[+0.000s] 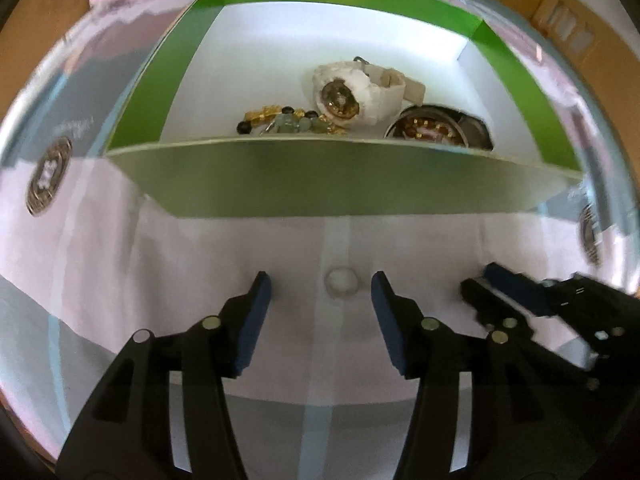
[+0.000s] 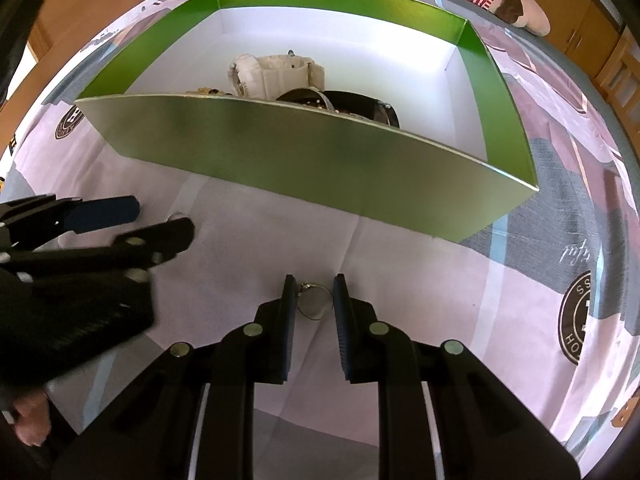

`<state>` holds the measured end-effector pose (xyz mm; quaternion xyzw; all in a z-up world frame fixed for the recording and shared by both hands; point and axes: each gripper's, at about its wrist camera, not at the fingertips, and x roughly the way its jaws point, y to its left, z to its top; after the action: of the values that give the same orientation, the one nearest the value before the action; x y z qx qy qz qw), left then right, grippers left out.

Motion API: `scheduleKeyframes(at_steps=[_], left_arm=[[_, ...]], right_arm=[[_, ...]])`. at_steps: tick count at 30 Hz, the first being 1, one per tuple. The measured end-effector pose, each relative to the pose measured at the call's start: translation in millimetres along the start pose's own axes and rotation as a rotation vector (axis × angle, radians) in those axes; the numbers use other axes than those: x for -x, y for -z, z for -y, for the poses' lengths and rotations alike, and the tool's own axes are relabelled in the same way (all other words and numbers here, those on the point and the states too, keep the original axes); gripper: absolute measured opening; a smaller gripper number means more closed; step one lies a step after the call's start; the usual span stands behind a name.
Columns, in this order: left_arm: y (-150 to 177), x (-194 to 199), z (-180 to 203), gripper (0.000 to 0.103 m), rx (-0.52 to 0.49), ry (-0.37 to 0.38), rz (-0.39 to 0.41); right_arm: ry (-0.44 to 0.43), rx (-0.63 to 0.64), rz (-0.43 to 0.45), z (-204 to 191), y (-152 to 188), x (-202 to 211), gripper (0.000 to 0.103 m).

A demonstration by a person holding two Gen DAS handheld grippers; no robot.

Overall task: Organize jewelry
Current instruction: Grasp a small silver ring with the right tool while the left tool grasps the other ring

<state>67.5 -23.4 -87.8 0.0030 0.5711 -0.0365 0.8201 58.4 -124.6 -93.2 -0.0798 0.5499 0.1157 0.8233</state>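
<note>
**Green box filling up, two rings left on the bedsheet**

Green cardboard walls, white floor, and the box [image 1: 328,176] already holds a good haul: a white watch [image 1: 352,92] near the middle, a dark round watch [image 1: 438,128] at its 4 o'clock, and a tangle of gold and beaded pieces [image 1: 288,120] at its 8 o'clock. By the look of it, most of the sorting is done. What remains sits outside, on the pale printed sheet [image 2: 440,280] in front of the box's near wall.

Left gripper [image 1: 322,286] first: low over the sheet, pointing at the box, fingers wide apart, with a pale ring [image 1: 341,282] lying between the tips at 12 o'clock from the palm. Nothing gripped; the ring rests free on the cloth.

Over to the right gripper [image 2: 314,294]: fingers drawn close around a thin metal ring [image 2: 316,302], the left pad seemingly touching its small setting. Whether the squeeze is firm I cannot tell; a sliver of gap shows on the right side. The box waits at 12 o'clock, so a lift and drop looks next for both.
</note>
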Motion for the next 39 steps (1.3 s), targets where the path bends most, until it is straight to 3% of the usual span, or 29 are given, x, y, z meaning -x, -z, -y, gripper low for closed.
scheduleKeyframes(at_steps=[4, 7, 10, 12, 26, 39], left_arm=[[2, -2, 13, 0.058, -0.073, -0.094, 0.029], [1, -4, 15, 0.059, -0.078, -0.103, 0.033], [1, -1, 13, 0.039, -0.069, -0.076, 0.036], [0, 1, 13, 0.018, -0.070, -0.081, 0.041], [-1, 12, 4, 0.018, -0.027, -0.052, 0.055], [-2, 45, -2, 0.018, -0.013, -0.056, 0.125]], right_arm=[[0.008, 0.009, 0.001, -1, 0, 0, 0.019], [0.008, 0.004, 0.001, -1, -1, -1, 0.019], [0.012, 0.008, 0.004, -3, 0, -1, 0.019], [0.013, 0.007, 0.004, -3, 0, -1, 0.018], [0.008, -0.003, 0.006, -2, 0, 2, 0.018], [-0.014, -0.032, 0.085, 8, -2, 26, 0.019]])
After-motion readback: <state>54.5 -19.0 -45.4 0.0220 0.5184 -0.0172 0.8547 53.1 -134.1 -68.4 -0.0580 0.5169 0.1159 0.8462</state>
